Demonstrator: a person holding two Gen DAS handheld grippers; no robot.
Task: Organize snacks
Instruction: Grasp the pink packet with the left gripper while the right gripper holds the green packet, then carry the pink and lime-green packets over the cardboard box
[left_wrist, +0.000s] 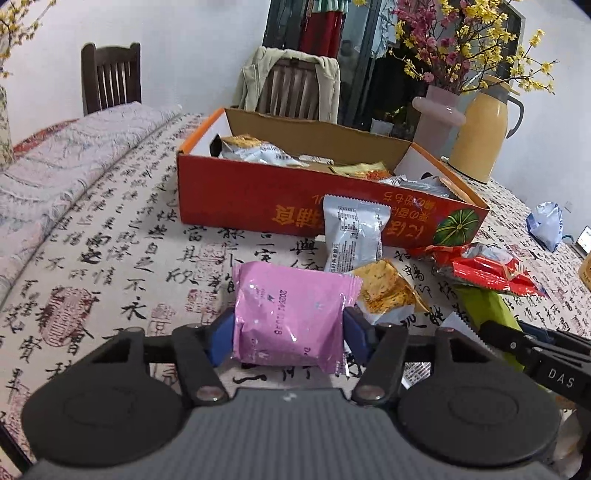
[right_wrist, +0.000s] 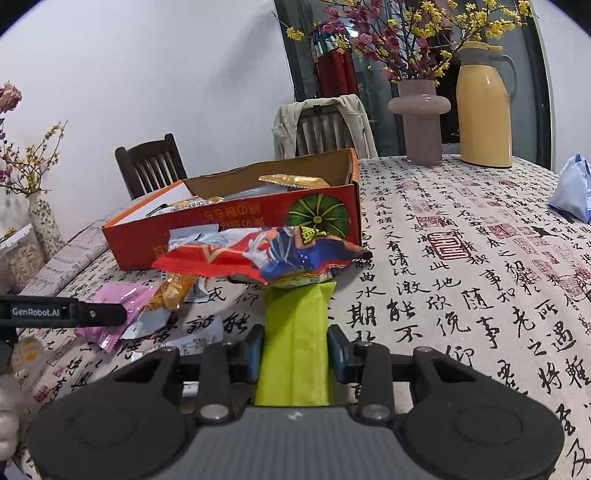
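From my left camera, my left gripper (left_wrist: 290, 326) pinches a shiny pink packet (left_wrist: 291, 314), long side pointing away, low over the table (left_wrist: 110, 229). The red box (left_wrist: 258, 192) beyond holds several snack packets.

From my right camera, my right gripper (right_wrist: 293, 356) squeezes a long green packet (right_wrist: 295, 339) pointing toward the box (right_wrist: 236, 229).

White wall (left_wrist: 192, 55), two dark wooden chairs (left_wrist: 110, 75).

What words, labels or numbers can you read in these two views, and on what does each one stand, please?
"DAS": on the right gripper in the left wrist view.
"GenRobot.AI": on the left gripper in the right wrist view.
Date code on the pink packet: too blurred.
Print on the red box and tablecloth: Chinese, not transcribed.
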